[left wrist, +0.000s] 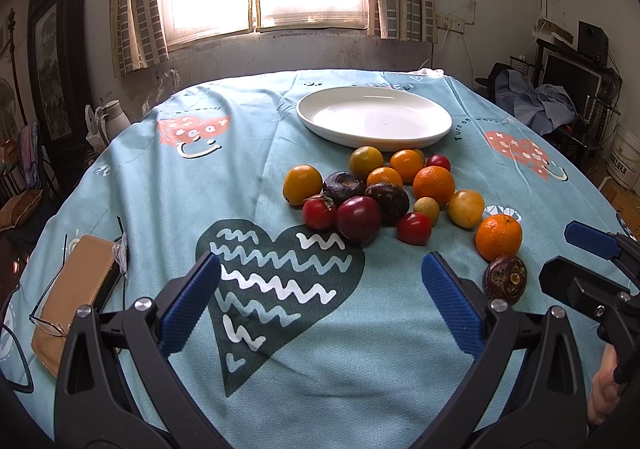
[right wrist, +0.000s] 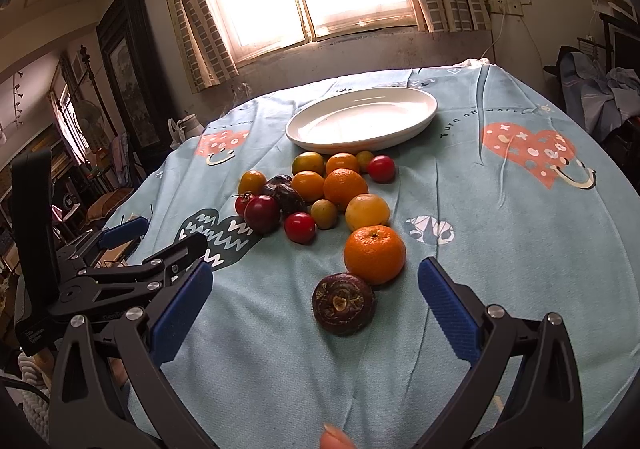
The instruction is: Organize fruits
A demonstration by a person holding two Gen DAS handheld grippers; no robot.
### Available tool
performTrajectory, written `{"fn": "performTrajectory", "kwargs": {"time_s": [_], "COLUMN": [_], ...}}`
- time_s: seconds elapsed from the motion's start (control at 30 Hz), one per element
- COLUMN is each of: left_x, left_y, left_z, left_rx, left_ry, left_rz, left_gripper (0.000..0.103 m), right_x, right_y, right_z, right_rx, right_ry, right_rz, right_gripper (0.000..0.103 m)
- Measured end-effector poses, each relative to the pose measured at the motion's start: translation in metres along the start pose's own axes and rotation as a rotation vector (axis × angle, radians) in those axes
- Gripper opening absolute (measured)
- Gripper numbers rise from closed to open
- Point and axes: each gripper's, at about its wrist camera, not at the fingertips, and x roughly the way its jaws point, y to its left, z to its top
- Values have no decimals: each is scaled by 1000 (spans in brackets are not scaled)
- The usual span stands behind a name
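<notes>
An empty white plate sits at the far side of the table. In front of it lies a cluster of fruits: oranges, red tomatoes, dark purple and yellow fruits. Nearest me are an orange and a dark purple fruit. My left gripper is open and empty over the dark heart print. My right gripper is open, with the dark purple fruit lying between its fingers' line, untouched. The right gripper's fingers show at the left wrist view's right edge.
A light blue tablecloth covers the round table. A brown case with glasses lies at the left edge. A window, curtains, a dark cabinet and room clutter surround the table. The left gripper appears at the right wrist view's left side.
</notes>
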Motion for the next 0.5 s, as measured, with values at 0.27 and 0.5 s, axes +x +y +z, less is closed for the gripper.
{"fn": "performTrajectory", "kwargs": {"time_s": [0.27,0.5], "left_x": [0,0], "left_y": [0,0], "left_z": [1,1], "left_rx": [-1,-1], "left_ry": [0,1], "left_rz": [0,-1], "left_gripper": [101,101], "right_x": [1,2], "right_y": [-1,6], "right_z": [0,-6], "right_rx": [3,16], "right_ry": [4,28], "right_rz": [11,70], "right_gripper": [102,102]}}
